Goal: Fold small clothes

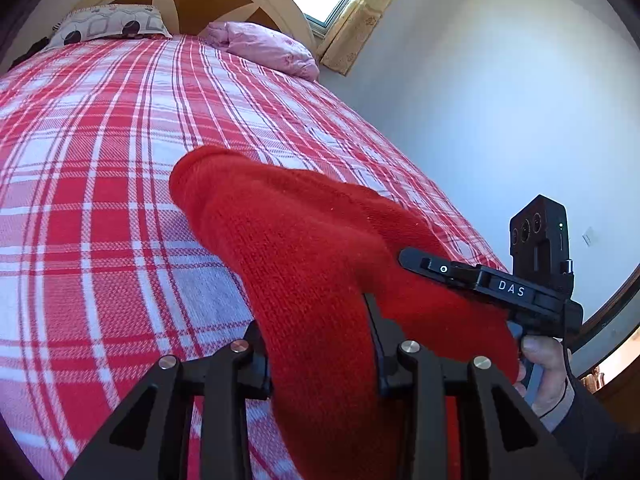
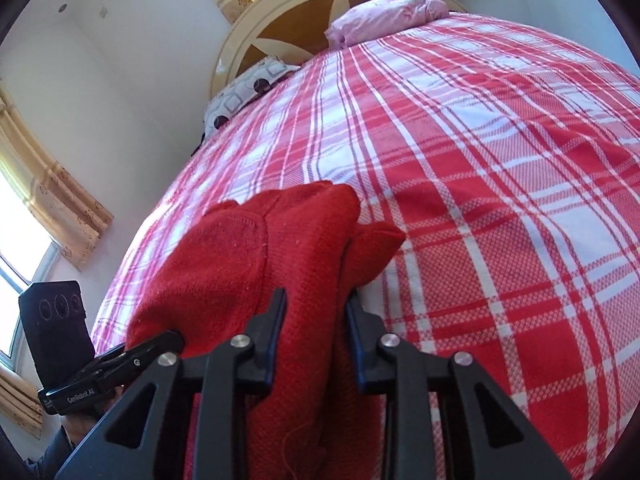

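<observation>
Left wrist: red knit garment [image 1: 304,248] hiding tool [image 1: 320,344] tips

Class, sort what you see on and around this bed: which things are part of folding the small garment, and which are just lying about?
Part of the job:
red knitted garment
left gripper, shut on it
right gripper, shut on it
plaid bedspread, the work surface

Just lying about:
pink bundle
patterned pillow
headboard
curtains

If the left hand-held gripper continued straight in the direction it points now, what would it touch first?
The red knitted garment: it already lies between the fingers of the left hand-held gripper and stretches ahead. Beyond it, probably the red checked bedspread, though depth is unclear.
</observation>
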Motion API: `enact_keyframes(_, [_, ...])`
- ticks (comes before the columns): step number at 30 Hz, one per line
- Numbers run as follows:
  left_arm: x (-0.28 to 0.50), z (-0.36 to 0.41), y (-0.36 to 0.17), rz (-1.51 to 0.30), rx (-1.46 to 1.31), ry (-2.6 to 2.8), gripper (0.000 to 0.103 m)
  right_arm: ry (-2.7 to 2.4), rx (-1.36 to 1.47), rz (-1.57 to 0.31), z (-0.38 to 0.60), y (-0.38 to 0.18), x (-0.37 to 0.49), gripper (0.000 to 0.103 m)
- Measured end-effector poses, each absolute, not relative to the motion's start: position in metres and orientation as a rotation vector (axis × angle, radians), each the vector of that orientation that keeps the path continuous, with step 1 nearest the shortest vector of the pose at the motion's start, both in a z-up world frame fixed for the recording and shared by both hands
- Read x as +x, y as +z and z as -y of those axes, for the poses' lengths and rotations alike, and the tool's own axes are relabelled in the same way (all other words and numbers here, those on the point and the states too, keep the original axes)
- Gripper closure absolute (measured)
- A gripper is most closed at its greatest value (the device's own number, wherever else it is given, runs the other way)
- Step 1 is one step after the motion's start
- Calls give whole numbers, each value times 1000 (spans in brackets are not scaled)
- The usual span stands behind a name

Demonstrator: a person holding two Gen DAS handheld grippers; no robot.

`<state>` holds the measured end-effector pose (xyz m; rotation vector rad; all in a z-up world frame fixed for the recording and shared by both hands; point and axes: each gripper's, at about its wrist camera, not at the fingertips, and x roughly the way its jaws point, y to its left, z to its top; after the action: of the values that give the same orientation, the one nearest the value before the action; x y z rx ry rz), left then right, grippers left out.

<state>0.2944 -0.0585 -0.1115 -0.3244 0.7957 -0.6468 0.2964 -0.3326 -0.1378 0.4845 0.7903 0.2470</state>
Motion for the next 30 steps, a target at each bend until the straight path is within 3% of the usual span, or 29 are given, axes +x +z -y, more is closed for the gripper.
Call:
enact_keyframes(18, [186,-59,-48,-677,-322,-443,68,497,497,-709,208,-78,256,74])
enact_keyframes(30, [96,-154,-61,-597,-354,-177,68,764,412,-758,68,-78,245,74])
